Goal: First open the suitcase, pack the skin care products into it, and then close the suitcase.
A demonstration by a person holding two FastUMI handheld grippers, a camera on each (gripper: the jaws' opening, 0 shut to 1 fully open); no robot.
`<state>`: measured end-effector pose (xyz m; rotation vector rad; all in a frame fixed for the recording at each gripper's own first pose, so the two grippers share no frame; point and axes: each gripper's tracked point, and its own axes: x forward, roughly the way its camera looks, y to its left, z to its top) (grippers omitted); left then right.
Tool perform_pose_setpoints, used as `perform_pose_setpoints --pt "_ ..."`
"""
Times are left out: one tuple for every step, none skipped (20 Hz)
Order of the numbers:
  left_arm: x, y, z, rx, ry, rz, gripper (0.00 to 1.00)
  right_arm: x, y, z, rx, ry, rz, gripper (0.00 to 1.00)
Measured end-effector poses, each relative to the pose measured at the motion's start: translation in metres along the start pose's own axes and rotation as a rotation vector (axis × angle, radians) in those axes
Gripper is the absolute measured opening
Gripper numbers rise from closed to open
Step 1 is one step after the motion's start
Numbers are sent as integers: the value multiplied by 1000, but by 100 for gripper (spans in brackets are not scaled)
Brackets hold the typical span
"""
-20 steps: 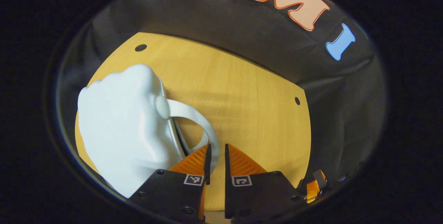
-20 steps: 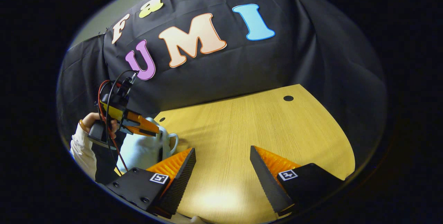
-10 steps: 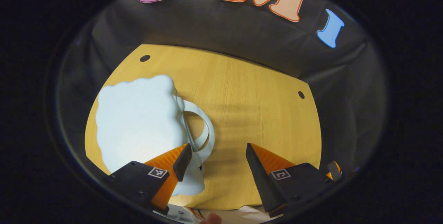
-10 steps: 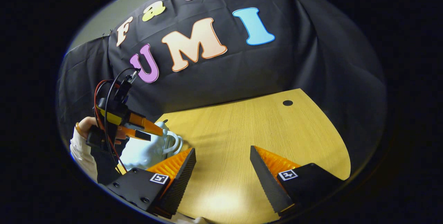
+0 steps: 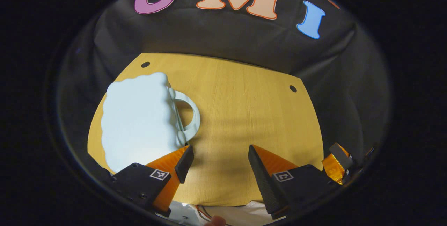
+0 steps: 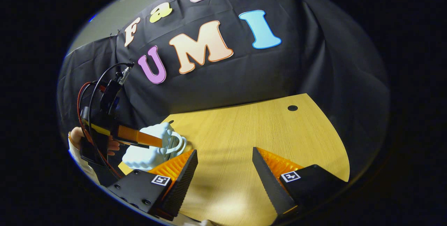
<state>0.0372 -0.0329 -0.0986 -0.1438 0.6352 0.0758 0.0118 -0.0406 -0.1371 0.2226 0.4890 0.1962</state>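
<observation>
Here the pale suitcase [image 5: 138, 117] lies flat and shut on the wooden table [image 5: 251, 114], ahead and left of the left gripper [image 5: 216, 159], its handle [image 5: 188, 116] toward the table's middle. Both the left gripper and the right gripper [image 6: 225, 163] gape wide and hold nothing, the left being nearer the case. The case's near edge is hidden behind a finger [image 5: 174, 165], so I cannot make out any latch or the skin care products.

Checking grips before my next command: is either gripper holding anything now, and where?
Nothing held. Left gripper and right gripper both open; suitcase lies on the table.
</observation>
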Motion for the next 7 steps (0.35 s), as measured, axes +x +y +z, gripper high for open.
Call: perform_pose_setpoints --pt "-1 -2 -3 -2 0 5 92 -1 -1 0 -3 1 3 98" --pt "-1 -5 -6 -2 2 6 92 -3 -2 0 -7 3 5 98" --pt "0 -7 -10 -2 10 5 92 -3 -3 -1 -12 5 7 98" --pt "1 -9 -13 0 17 6 92 -5 -4 -1 -18 5 8 98" --pt "2 -10 -17 4 22 7 93 -5 -6 0 -24 4 8 98" --pt "3 -12 -20 7 28 8 92 -7 -7 1 -25 3 7 98" --pt "4 -14 -22 10 34 6 92 -8 -8 1 -25 2 8 98"
